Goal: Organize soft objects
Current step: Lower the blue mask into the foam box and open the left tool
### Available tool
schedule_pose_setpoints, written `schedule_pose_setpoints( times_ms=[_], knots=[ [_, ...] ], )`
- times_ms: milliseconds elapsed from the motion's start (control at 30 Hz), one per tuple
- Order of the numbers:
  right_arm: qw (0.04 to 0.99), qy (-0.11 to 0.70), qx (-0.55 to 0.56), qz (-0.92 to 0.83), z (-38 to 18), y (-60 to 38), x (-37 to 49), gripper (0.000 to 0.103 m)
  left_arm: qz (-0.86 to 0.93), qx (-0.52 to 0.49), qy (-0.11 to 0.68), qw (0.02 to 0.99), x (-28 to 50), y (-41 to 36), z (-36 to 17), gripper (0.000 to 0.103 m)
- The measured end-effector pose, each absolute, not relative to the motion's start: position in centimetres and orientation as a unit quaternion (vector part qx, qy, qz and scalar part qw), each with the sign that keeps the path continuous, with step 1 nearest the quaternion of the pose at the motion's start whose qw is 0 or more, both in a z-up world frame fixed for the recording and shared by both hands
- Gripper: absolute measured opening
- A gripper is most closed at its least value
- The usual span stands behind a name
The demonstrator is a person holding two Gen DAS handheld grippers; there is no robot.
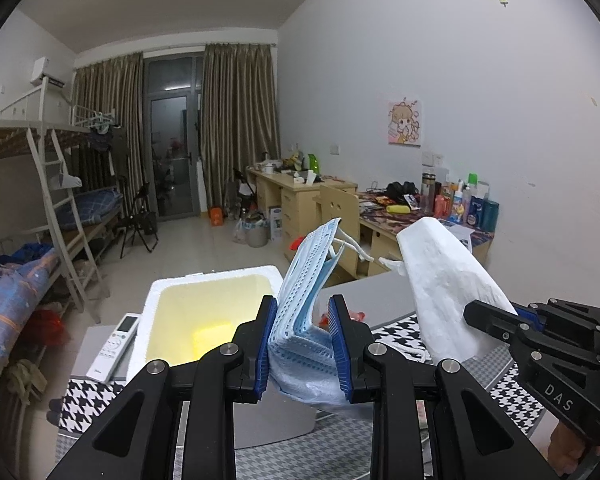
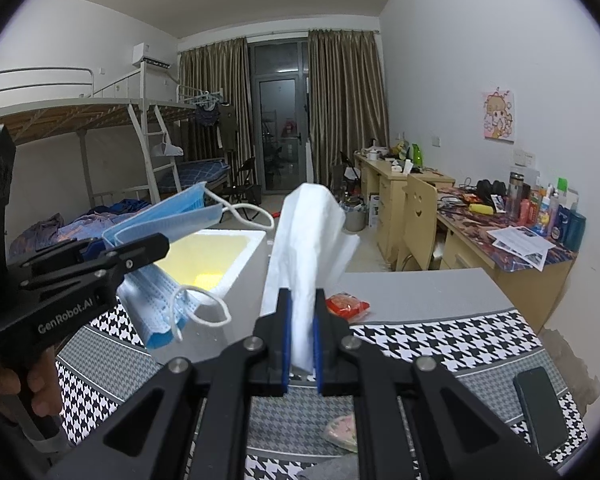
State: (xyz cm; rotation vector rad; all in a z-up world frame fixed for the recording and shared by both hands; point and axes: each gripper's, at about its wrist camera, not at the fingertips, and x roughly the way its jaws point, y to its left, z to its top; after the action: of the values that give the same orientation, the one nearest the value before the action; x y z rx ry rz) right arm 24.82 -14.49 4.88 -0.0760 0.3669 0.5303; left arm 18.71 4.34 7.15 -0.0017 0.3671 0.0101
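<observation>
A: Nearest the lens, the left gripper [image 1: 302,344] has its fingers clamped on a bunch of blue face masks [image 1: 306,300], held up above the table [image 2: 428,296].

B: And the right gripper [image 2: 300,340]?

A: Its fingers are pressed together on a white tissue [image 2: 308,240], which stands up, creased and floppy.

B: How should the drop go?

A: I'd carry each bundle over the open foam box [image 1: 168,292] just ahead, lower it inside, then let go, so the trailing ear loops [image 2: 204,312] don't catch the rim.

B: How do the masks look?

A: Pleated, folded over, edges fanning out.
</observation>
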Motion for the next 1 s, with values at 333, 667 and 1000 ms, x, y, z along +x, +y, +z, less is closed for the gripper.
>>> schedule_pose_setpoints(
  times_ms=[333,667,1000],
  knots=[
    [0.945,0.177,-0.042,0.272,5.5,-13.2,25.6,0.012,0.027,-0.001,0.176,0.984,19.2,5.1,7.6,0.028],
    [0.936,0.188,-0.044,0.294,6.0,-11.6,27.2,0.012,0.057,-0.004,0.174,0.983,20.4,6.4,7.8,0.028],
    [0.929,0.192,-0.060,0.310,6.4,-9.6,28.0,0.012,0.081,-0.010,0.180,0.980,21.5,8.1,7.7,0.028]
  ],
)
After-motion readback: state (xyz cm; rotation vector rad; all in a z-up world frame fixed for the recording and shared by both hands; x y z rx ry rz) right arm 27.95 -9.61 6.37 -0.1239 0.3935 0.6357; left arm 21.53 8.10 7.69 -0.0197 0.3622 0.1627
